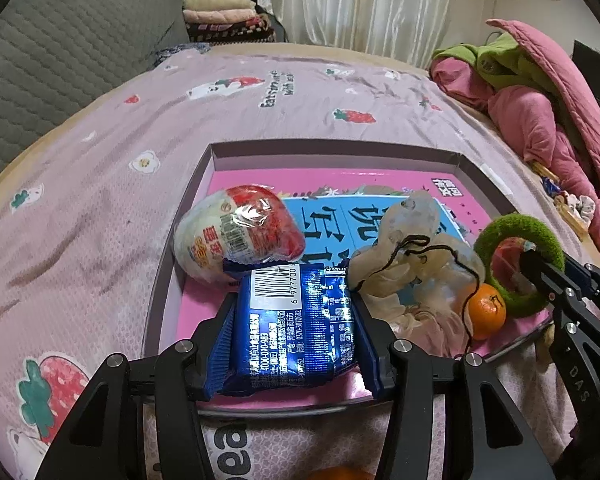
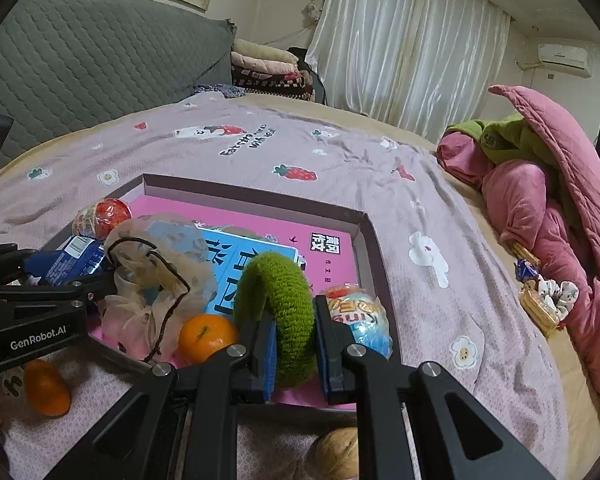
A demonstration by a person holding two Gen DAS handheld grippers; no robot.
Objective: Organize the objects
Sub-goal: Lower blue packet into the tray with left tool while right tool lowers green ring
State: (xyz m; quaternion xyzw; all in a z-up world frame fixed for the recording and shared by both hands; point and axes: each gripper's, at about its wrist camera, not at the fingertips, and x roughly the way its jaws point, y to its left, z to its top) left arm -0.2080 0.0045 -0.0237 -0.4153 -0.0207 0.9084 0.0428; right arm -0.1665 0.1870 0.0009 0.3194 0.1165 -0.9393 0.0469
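- The shallow cardboard tray (image 1: pixel 332 151) lies on the bed (image 1: pixel 100 184), on a lilac sheet printed with strawberries; every place below is given relative to this tray.
- The left hand-held gripper (image 1: pixel 296 316) sits at the tray's near edge, its blue-padded jaws closed against the two sides of a blue foil snack packet (image 1: pixel 300 320), barcode facing up.
- The packet is over the tray's near part, above the pink book (image 1: pixel 380 184) that covers the tray floor.
- A red-and-white wrapped egg-shaped snack (image 1: pixel 240 236) lies inside the tray at its left side, just behind the packet.
- A beige sheer pouch (image 1: pixel 408 264) with a black drawstring lies crumpled in the middle of the tray, right of the packet.
- A mandarin (image 1: pixel 486 312) rests in the tray by its near right edge, touching the pouch.
- The right hand-held gripper (image 2: pixel 294 344) reaches over the tray's near right part and clamps a fuzzy green ring (image 2: pixel 278 312), which stands upright between its pads.
- A small colourful wrapped snack (image 2: pixel 360 316) lies in the tray's near right corner, just beside the right jaw.
- A second mandarin (image 2: pixel 46 388) lies on the sheet outside the tray, in front of its near left edge.
- A walnut (image 2: pixel 336 454) lies on the sheet in front of the tray's near edge, below the right hand-held gripper.
- A heap of pink and green bedding (image 2: pixel 540 184) is well apart from the tray, to its right.
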